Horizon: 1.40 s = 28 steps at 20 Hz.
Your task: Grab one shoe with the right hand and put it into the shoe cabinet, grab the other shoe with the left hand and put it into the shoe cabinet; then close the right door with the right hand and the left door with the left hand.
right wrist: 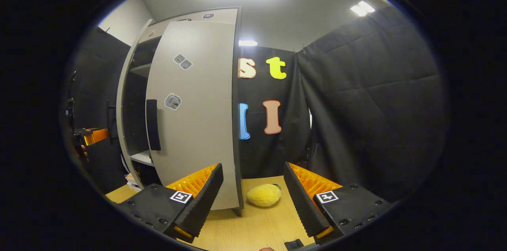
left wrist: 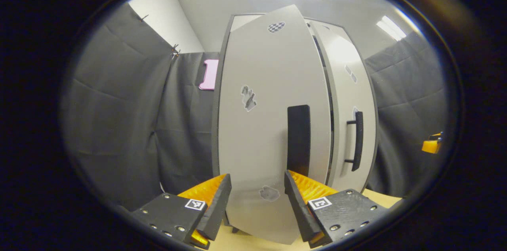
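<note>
The grey shoe cabinet (left wrist: 245, 37) stands straight ahead in the left gripper view. Its left door (left wrist: 261, 124) is swung partly out toward me, and its black handle (left wrist: 299, 140) rises just above my open left gripper (left wrist: 257, 203), which holds nothing. The right door (left wrist: 350, 96) with its bar handle (left wrist: 358, 140) lies beyond a dark gap. In the right gripper view the right door (right wrist: 198, 124) is ajar with its handle (right wrist: 152, 124) at its left edge. Dark shelves (right wrist: 138, 158) show behind it. My right gripper (right wrist: 253, 195) hangs open and empty over the table. Shoes cannot be made out.
A yellow plush lump (right wrist: 263, 194) lies on the wooden table (right wrist: 253, 227) beside the cabinet's right corner. Black cloth walls close in on both sides. The left gripper (right wrist: 89, 136) shows far left in the right gripper view, the right gripper (left wrist: 431, 144) far right in the left one.
</note>
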Motion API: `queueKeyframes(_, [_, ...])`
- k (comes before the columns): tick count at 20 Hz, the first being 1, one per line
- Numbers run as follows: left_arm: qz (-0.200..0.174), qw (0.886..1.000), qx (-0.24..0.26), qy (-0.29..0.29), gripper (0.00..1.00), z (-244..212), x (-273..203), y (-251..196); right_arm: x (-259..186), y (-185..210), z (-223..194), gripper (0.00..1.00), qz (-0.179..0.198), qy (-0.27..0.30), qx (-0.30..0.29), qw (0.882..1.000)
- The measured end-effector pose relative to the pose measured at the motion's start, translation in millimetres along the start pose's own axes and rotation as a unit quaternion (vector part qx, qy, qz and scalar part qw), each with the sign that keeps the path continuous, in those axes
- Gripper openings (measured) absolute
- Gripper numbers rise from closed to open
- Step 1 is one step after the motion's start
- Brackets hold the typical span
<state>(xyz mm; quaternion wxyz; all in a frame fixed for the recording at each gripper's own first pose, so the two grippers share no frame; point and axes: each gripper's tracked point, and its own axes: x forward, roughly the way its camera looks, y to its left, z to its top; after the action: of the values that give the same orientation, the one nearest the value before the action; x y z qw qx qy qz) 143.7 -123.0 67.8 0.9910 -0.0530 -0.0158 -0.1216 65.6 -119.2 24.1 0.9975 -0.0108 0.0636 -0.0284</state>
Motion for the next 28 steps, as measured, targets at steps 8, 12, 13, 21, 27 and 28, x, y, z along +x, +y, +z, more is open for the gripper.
queueKeyframes(8, [-0.02,1.0,0.009,-0.005,0.85,6,-14,17,-2,28,4,0.98,-0.006,-0.007,0.003,1.0])
queueKeyframes(12, [-0.02,1.0,0.012,0.011,0.85,4,-47,64,-11,53,16,0.98,-0.01,-0.033,-0.017,0.999])
queueKeyframes(13, [-0.01,1.0,0.016,0.013,0.84,5,-59,76,-15,58,18,0.98,-0.004,-0.037,-0.017,0.999])
queueKeyframes(21, [0.045,0.998,0.024,0.027,0.84,11,-151,104,-45,71,13,0.98,0.039,-0.03,-0.014,0.999])
queueKeyframes(27, [0.059,0.997,0.03,0.033,0.84,12,-195,97,-71,72,9,0.98,0.055,-0.027,-0.006,0.998])
queueKeyframes(28, [0.06,0.997,0.028,0.031,0.85,14,-197,96,-75,72,9,0.98,0.056,-0.028,-0.008,0.998])
